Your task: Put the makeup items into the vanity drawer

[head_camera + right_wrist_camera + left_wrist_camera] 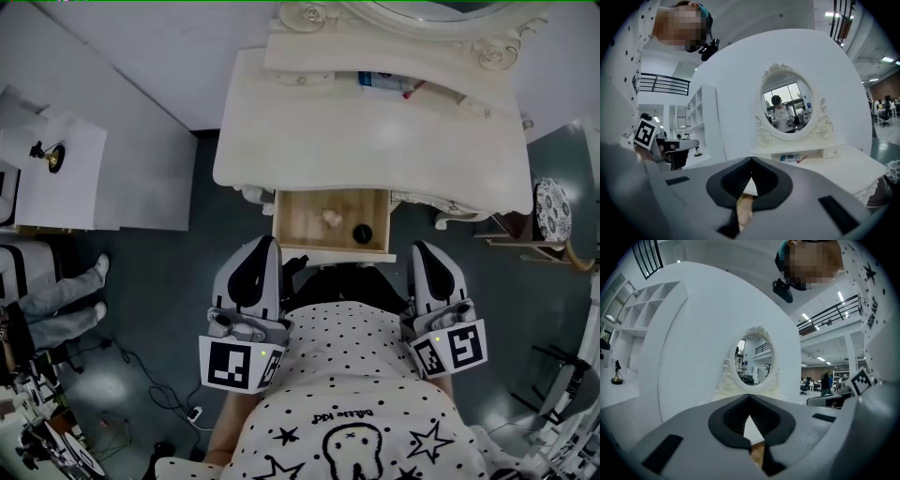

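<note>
The cream vanity [375, 141] has its middle drawer [300, 220] pulled open. On the drawer's wooden bottom lie a small cream item [329, 218] and a round black item [362, 232]. A blue box [380, 82] and a red stick [415, 89] rest on the shelf under the mirror, and the right gripper view also shows the blue box [790, 158]. My left gripper [265, 244] is held just below the drawer's left front corner, and my right gripper [420, 247] is held off its right. Both are shut and empty. In their own views the left gripper [749, 397] and the right gripper [751, 160] point at the oval mirror.
A white side table [66, 187] with a small black figurine [47, 155] stands at the left. Someone's legs [66, 300] lie beside it. A patterned round stool [553, 208] stands right of the vanity. Cables [159, 394] trail over the dark floor.
</note>
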